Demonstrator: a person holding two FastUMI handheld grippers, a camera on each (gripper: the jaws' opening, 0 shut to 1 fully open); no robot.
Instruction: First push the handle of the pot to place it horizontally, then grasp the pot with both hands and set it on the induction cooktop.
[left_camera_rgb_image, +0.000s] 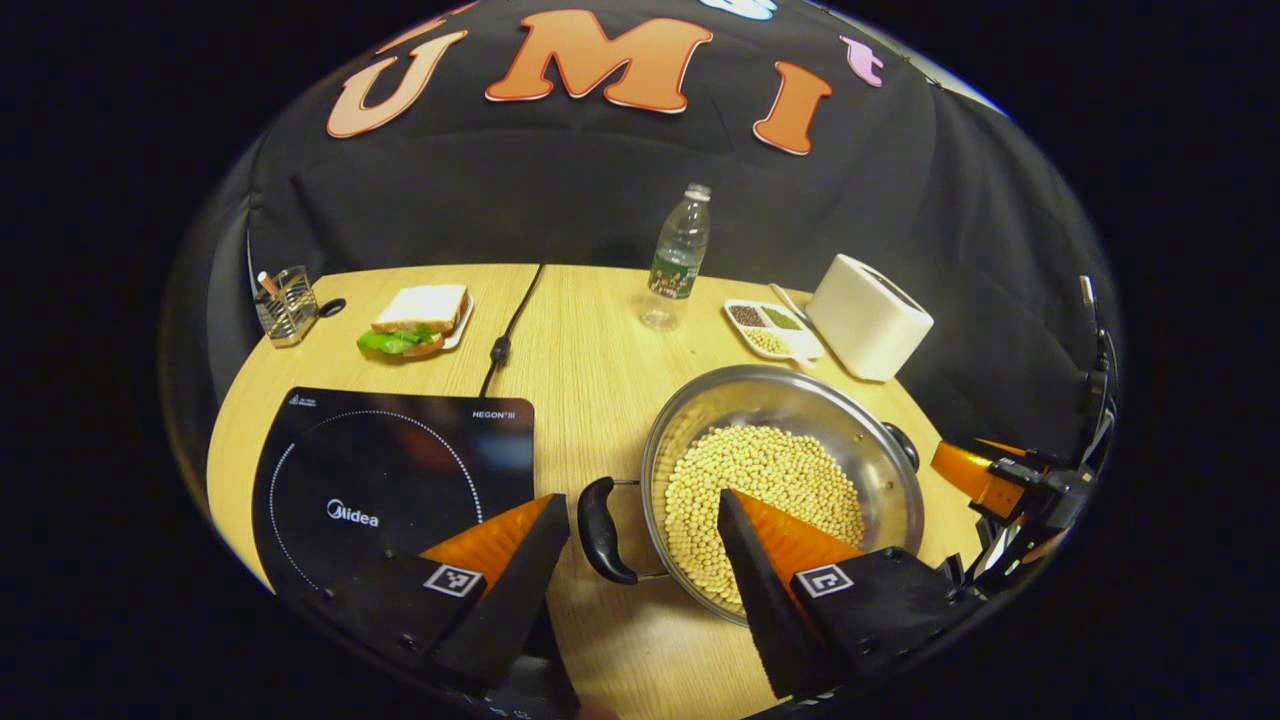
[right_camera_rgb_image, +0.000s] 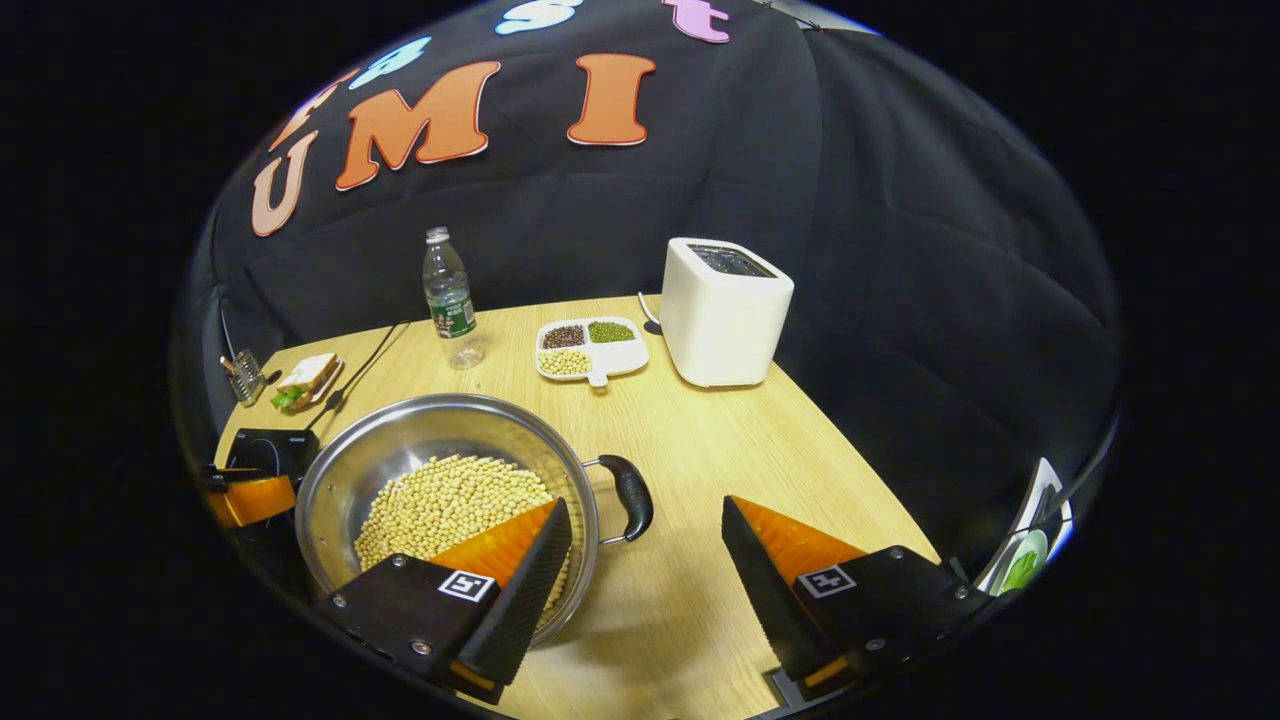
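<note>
Pot (left_camera_rgb_image: 790, 440) of bare steel, part-filled with pale beans, is seen standing on the wooden worktop (left_camera_rgb_image: 590, 360), just beside the black induction cooktop (left_camera_rgb_image: 390, 480) and not on it. One black side handle (left_camera_rgb_image: 603, 530) is turned toward the cooktop, and in the right gripper view the opposite handle (right_camera_rgb_image: 634, 497) is shown on the far side of the pot (right_camera_rgb_image: 440, 450). The left gripper (left_camera_rgb_image: 640, 560) is held with its fingers spread wide, one on either side of the near handle, which is not touched by either. The right gripper (right_camera_rgb_image: 645, 560) is likewise held open, its fingers set to either side of the other handle with a gap left around it. Farther back on the worktop are found a water bottle (left_camera_rgb_image: 680, 255), a white toaster (left_camera_rgb_image: 868, 318), a divided dish (left_camera_rgb_image: 772, 330) of beans, a sandwich (left_camera_rgb_image: 415, 320) on a plate and a wire holder (left_camera_rgb_image: 285, 305).
</note>
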